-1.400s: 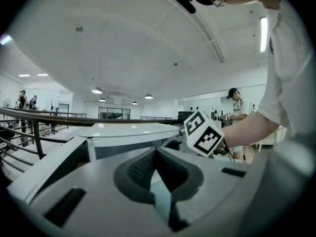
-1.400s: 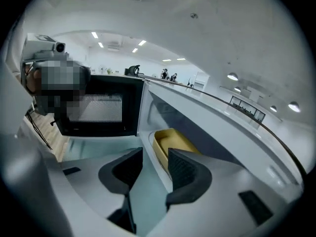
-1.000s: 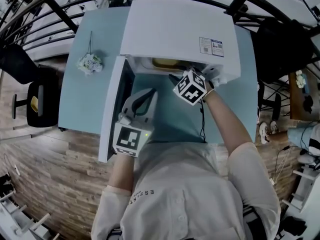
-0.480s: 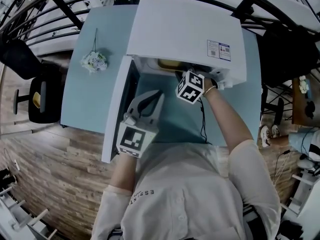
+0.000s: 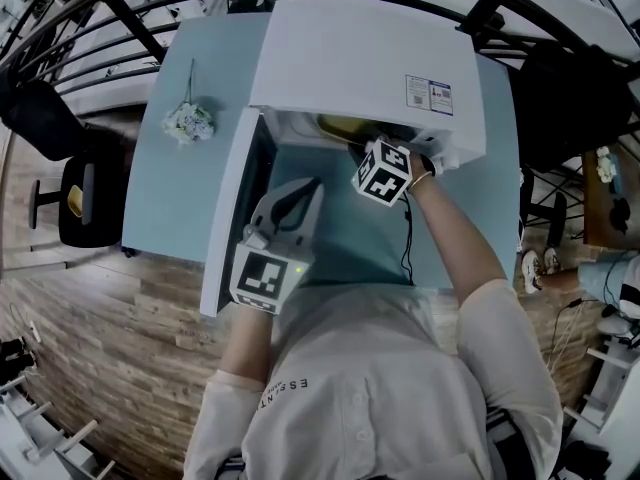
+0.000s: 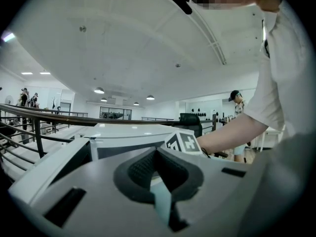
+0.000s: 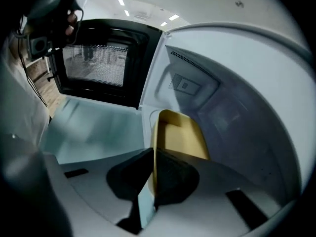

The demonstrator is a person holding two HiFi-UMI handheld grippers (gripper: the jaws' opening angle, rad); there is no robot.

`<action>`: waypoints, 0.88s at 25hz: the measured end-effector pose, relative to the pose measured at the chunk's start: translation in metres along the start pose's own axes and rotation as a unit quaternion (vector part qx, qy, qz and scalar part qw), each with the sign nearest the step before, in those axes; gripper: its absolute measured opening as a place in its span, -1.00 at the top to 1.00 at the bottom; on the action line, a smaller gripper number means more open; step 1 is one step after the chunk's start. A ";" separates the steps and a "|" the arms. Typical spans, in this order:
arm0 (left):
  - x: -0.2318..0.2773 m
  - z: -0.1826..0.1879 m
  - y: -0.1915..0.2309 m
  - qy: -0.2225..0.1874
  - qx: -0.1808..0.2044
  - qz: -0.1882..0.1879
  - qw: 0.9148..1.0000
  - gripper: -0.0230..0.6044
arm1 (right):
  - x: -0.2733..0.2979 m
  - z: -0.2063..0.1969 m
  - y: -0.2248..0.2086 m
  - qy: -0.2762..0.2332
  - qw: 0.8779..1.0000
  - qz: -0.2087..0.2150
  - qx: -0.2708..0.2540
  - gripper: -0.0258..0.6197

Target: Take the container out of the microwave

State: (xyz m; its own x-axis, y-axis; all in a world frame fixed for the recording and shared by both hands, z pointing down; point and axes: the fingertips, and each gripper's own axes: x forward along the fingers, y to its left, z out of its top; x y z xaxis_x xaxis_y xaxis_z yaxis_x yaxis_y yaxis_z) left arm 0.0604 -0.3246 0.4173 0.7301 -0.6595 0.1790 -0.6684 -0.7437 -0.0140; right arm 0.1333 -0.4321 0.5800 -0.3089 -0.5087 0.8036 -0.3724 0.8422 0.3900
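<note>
Barely anything is shifting from half a second ago: the right gripper (image 5: 354, 149) is sitting a touch higher at the mouth of the microwave (image 5: 370, 68), while the left gripper (image 5: 310, 188) is keeping its place over the tabletop (image 5: 180, 198), beside the open door (image 5: 225, 218).

Judging by this, the task is standing about midway. The door is swung wide and the grasp is made, yet the container (image 5: 335, 126) is lying wholly inside the cavity, so drawing it out and setting it down are both waiting to be done.

From overhead, only a yellow sliver of the container is showing under the microwave's top, and the right jaws are disappearing into the opening. The right gripper view is filling that in: the jaws are clamping the container's near wall, one pad inside it and one outside. The left gripper view is showing its own jaws pressed together on nothing, idling.
</note>
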 end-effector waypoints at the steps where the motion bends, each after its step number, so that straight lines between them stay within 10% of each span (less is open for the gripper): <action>1: -0.002 0.000 -0.003 0.001 0.001 0.001 1.000 0.95 | -0.003 0.000 0.003 -0.003 1.000 0.002 0.001 0.82; 22: -0.079 0.004 -0.088 0.011 0.019 0.050 0.999 0.95 | -0.149 0.011 0.115 -0.157 0.986 0.003 0.058 0.82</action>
State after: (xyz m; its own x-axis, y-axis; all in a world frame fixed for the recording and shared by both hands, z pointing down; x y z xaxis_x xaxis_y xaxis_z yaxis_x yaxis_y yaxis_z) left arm 0.0626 -0.2074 0.4003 0.6570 -0.7280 0.1960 -0.7311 -0.6786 -0.0700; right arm 0.1266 -0.2617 0.5002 -0.5603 -0.5493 0.6199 -0.4614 0.8286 0.3171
